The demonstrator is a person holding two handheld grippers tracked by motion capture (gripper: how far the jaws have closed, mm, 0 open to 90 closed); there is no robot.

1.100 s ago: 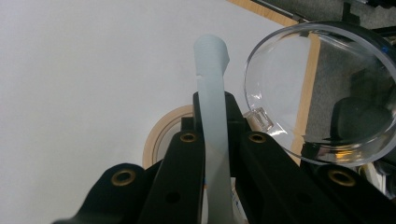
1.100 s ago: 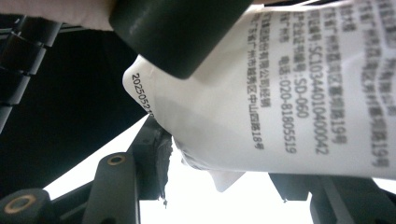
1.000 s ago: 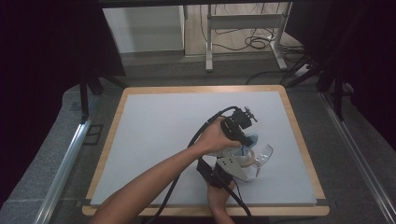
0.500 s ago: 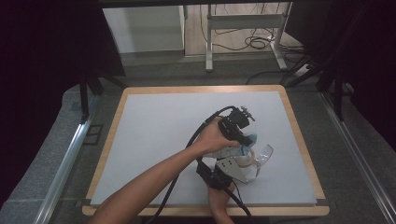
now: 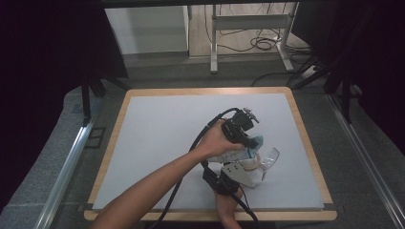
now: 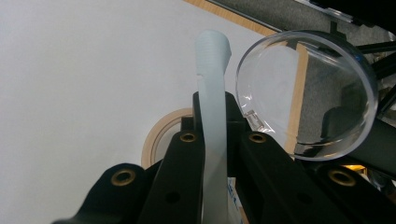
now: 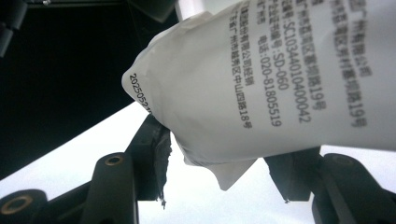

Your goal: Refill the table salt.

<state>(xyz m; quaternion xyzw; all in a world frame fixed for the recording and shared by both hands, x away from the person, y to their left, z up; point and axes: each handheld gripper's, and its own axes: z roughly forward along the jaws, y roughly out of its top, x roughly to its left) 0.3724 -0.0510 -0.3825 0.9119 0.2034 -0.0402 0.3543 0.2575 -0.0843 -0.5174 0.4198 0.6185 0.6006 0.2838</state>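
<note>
Near the table's (image 5: 143, 143) right front corner, my left gripper (image 6: 215, 140) pinches a white sachet's (image 5: 237, 153) sealed edge while my right gripper (image 7: 224, 154) clamps its printed body beside a clear glass (image 5: 268, 160).

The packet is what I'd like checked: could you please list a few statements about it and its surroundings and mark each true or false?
1. The left gripper is shut on the packet's thin edge. True.
2. The packet is blank. False: black print covers it in the right gripper view.
3. A clear cup is close beside the packet. True.
4. The table has a dark green top. False: it is pale, with a wooden rim.
5. The packet's lower end sits between the right gripper's jaws. True.
</note>
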